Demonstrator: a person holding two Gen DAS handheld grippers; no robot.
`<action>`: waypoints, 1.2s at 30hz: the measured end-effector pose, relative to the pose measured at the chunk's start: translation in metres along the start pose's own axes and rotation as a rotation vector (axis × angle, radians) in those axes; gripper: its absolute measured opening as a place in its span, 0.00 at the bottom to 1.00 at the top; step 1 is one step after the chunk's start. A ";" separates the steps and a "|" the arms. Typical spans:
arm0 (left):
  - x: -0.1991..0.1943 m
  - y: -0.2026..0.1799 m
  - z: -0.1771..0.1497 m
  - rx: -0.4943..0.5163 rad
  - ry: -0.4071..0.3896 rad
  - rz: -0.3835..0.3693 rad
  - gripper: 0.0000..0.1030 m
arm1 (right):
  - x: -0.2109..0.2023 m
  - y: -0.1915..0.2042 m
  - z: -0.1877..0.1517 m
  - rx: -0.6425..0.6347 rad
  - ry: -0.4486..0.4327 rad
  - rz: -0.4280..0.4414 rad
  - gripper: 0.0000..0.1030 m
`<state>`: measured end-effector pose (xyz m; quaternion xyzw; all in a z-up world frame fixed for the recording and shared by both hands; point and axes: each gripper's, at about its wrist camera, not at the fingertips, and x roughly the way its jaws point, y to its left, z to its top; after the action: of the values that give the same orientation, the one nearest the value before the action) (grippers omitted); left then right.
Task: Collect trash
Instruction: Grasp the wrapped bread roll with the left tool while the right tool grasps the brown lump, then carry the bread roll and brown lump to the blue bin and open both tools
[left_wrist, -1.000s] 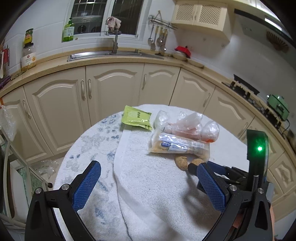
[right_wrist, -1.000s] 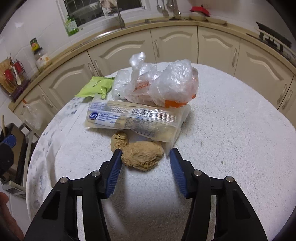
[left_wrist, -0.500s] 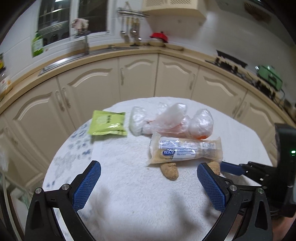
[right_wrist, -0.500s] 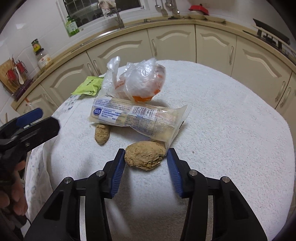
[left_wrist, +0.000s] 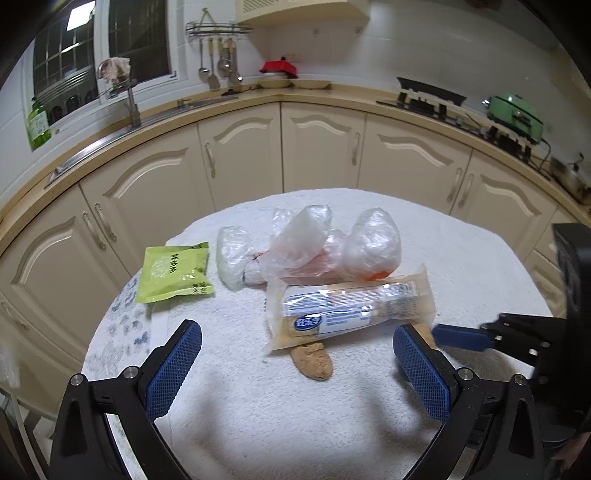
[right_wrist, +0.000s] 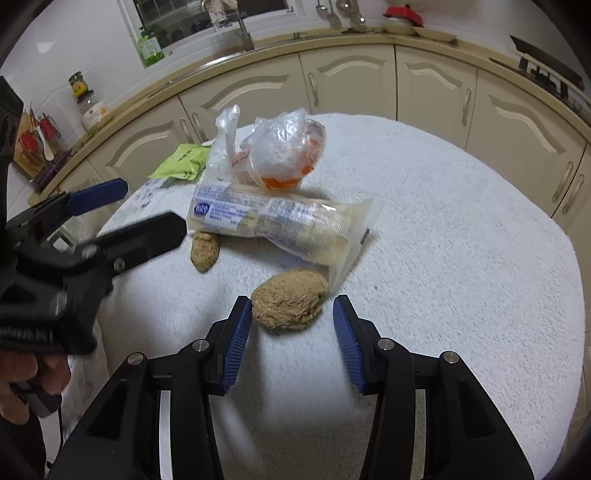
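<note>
On the white towel-covered round table (right_wrist: 461, 221) lie a large brown lump (right_wrist: 290, 302), a small brown lump (right_wrist: 204, 250) (left_wrist: 312, 360), a long clear wrapper (right_wrist: 277, 221) (left_wrist: 351, 310), crumpled clear plastic bags (right_wrist: 280, 151) (left_wrist: 314, 247) and a green packet (right_wrist: 183, 162) (left_wrist: 173, 271). My right gripper (right_wrist: 291, 323) is open, its fingers on either side of the large lump; the left finger touches it. My left gripper (left_wrist: 295, 365) is open and empty, just before the small lump. It shows at the left in the right wrist view (right_wrist: 122, 210).
Cream kitchen cabinets (left_wrist: 317, 147) curve around behind the table. The counter holds a sink with a tap (left_wrist: 129, 99), a green bottle (left_wrist: 37, 125) and a stove (left_wrist: 428, 99). The towel's left edge exposes a blue-patterned cloth (left_wrist: 122, 332).
My left gripper has swung right and closer toward the small lump and wrapper. My right gripper has drawn in around the large lump, with its fingers still apart.
</note>
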<state>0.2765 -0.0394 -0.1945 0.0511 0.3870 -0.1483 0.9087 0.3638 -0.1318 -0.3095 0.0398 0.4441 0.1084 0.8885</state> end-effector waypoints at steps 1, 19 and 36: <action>0.000 -0.002 0.000 0.002 0.004 -0.006 0.99 | 0.002 0.001 0.002 -0.002 -0.008 -0.007 0.47; 0.086 -0.032 0.023 0.345 0.138 -0.116 0.58 | -0.038 -0.053 -0.026 0.107 -0.027 -0.095 0.41; 0.059 -0.024 0.003 0.187 0.136 -0.251 0.33 | -0.070 -0.061 -0.039 0.158 -0.082 -0.093 0.41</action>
<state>0.3101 -0.0770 -0.2345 0.0964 0.4354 -0.2922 0.8460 0.3016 -0.2077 -0.2881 0.0937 0.4160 0.0301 0.9040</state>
